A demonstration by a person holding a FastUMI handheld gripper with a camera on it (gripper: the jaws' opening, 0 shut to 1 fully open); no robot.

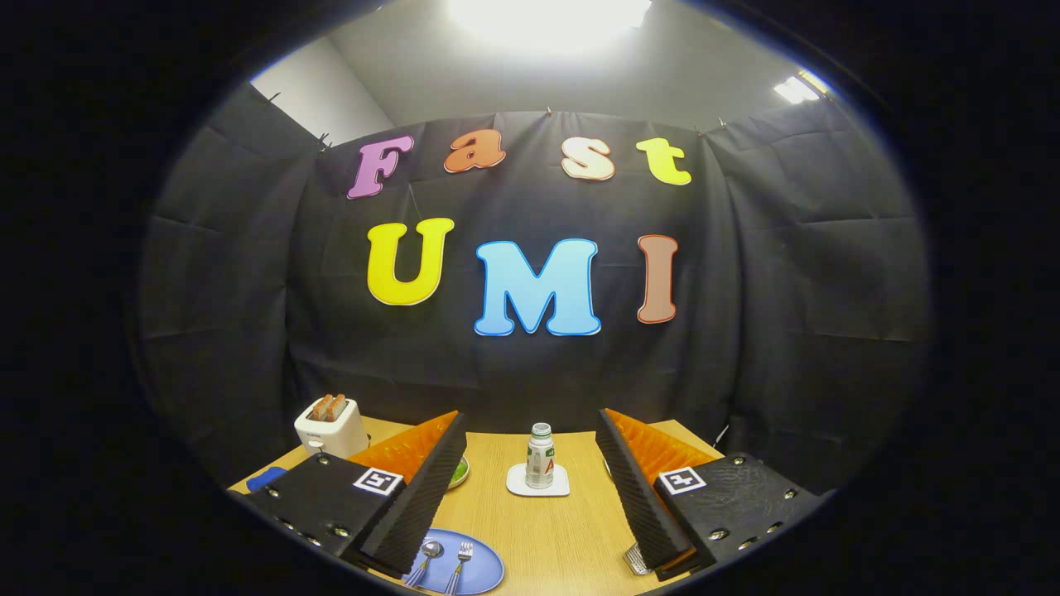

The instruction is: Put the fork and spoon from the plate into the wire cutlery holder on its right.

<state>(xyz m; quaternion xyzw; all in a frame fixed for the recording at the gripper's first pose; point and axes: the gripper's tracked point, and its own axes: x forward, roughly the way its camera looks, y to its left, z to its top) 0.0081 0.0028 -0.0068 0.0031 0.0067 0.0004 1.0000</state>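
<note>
Below the spread, empty tongs point(530, 497), on round blue plate point(476, 571): thin slippery metal spoon point(428, 553), fork point(460, 560); pinch mid-handle.

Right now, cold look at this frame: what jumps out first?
The open gripper, its fingers spread wide over a wooden table with nothing between them. Just ahead stands a small bottle on a white coaster. Near the left finger's base, a blue plate holds a spoon and fork; a toaster with toast sits beyond.
</note>
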